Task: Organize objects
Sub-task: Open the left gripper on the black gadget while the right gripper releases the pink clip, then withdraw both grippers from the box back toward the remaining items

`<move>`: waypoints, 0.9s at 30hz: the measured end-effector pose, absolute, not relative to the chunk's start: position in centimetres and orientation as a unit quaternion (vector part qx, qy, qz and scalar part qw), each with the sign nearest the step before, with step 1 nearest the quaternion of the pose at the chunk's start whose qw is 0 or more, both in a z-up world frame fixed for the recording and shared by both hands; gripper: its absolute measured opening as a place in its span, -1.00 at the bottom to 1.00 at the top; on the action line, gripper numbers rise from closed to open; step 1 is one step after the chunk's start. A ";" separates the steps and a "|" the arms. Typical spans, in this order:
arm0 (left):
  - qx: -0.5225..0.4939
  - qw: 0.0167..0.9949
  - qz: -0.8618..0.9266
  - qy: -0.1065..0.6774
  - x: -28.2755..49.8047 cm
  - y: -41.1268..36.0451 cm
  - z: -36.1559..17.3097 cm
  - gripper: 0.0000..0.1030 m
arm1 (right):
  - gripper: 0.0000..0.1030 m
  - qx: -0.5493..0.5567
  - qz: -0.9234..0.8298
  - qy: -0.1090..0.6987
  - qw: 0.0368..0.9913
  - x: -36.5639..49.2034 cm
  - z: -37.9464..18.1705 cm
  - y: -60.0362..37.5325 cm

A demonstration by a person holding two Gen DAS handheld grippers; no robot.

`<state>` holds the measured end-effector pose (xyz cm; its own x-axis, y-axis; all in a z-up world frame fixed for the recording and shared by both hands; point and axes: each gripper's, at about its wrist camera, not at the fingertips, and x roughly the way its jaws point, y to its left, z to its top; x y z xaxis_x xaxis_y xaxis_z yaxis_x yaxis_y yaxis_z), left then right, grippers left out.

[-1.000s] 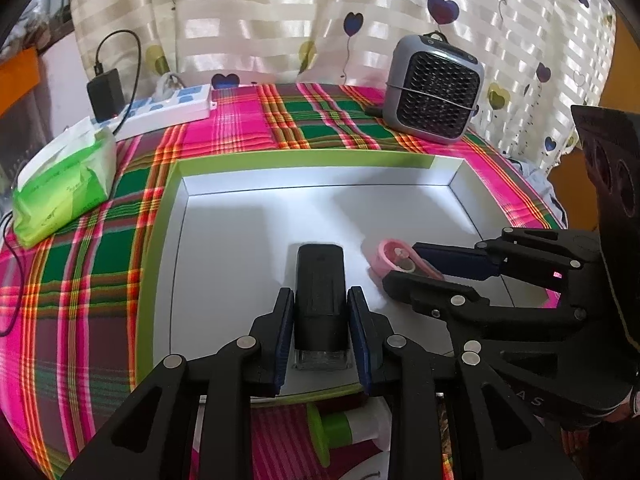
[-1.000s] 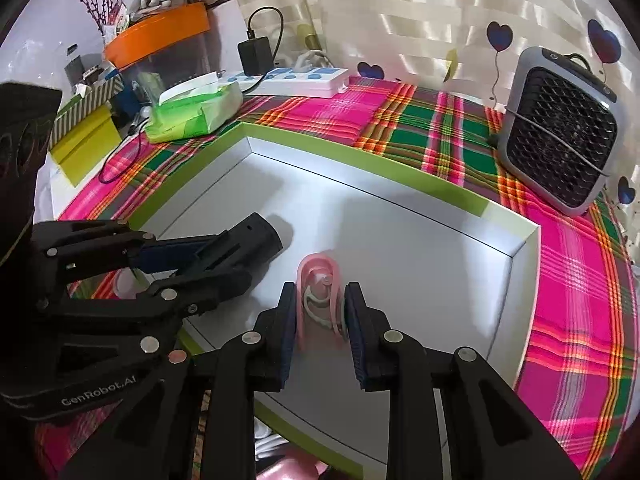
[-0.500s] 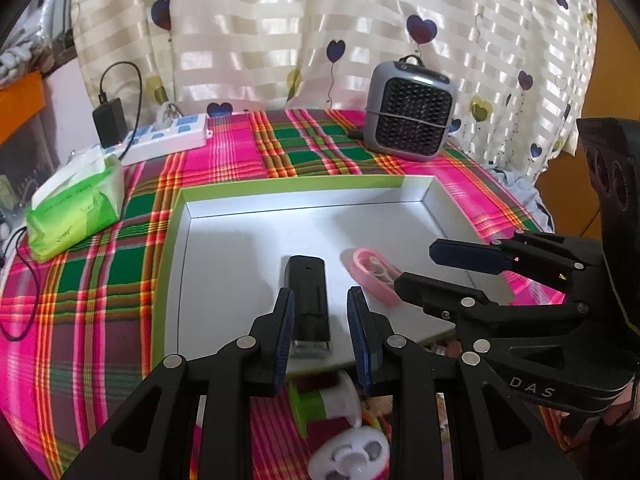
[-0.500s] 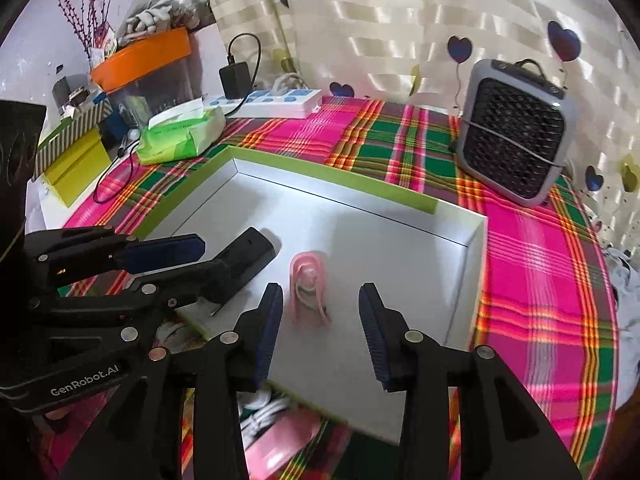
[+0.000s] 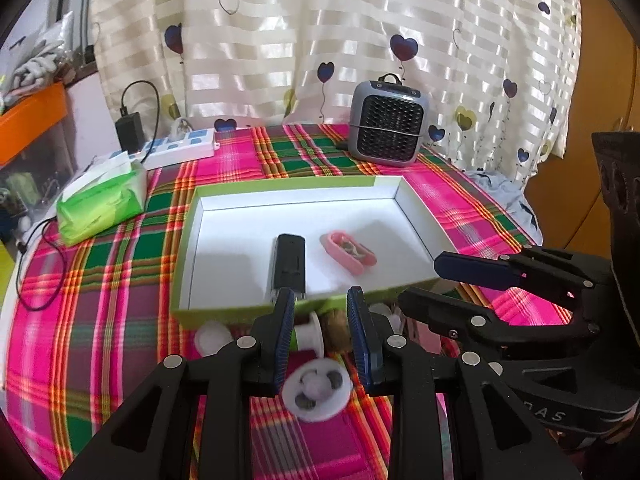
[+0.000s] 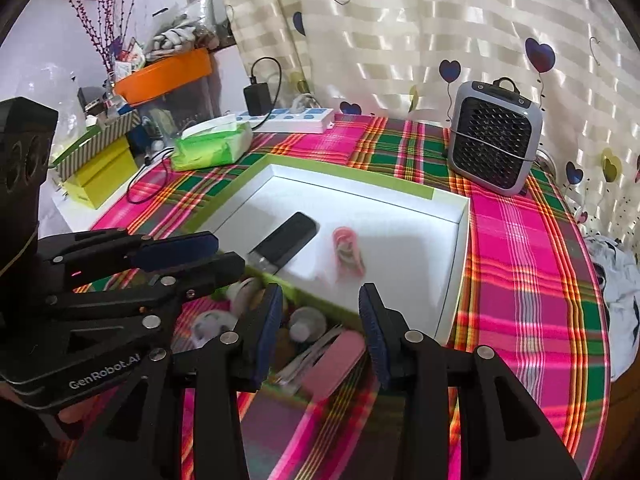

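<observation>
The fingers of the left gripper (image 5: 320,336) stand apart and grasp nothing; the fingers of the right gripper (image 6: 322,332) are spread wider and are also empty. Both grippers hang over the plaid cloth (image 5: 100,300) just in front of the box (image 5: 188,248), the right one beside the left one.

Under the left gripper, in front of the box, lie a white fan (image 5: 316,394) and a green spool (image 5: 306,334). Under the right gripper, also in front of the box, lie a pink bar (image 6: 334,364) and some small white things, too blurred to name.

Inside the box, near its front wall, the black device (image 5: 288,266) lies flat on the white floor. The pink case (image 5: 348,253) lies just to the right of it, not touching it, and it is turned at an angle.

To the left of the box is a green tissue pack (image 5: 100,204). Behind the box, on the cloth, stand a grey heater (image 5: 386,124) at the right and a power strip (image 5: 180,151) with a black charger (image 5: 130,131) at the left. Behind all hangs a striped curtain (image 5: 320,32) with hearts.
</observation>
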<state>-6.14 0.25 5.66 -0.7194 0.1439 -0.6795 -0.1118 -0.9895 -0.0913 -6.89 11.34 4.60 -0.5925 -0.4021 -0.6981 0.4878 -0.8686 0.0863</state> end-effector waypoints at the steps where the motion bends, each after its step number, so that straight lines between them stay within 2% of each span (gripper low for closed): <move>1: -0.368 0.067 0.927 -0.021 -5.8 0.3 5.7 -0.51 | -0.20 0.375 -0.891 0.057 0.251 -6.5 4.7 11.3; 27: -0.370 0.059 0.927 -0.022 -0.1 0.8 4.4 -0.52 | -0.20 0.373 -0.894 0.049 0.243 -1.0 3.7 11.3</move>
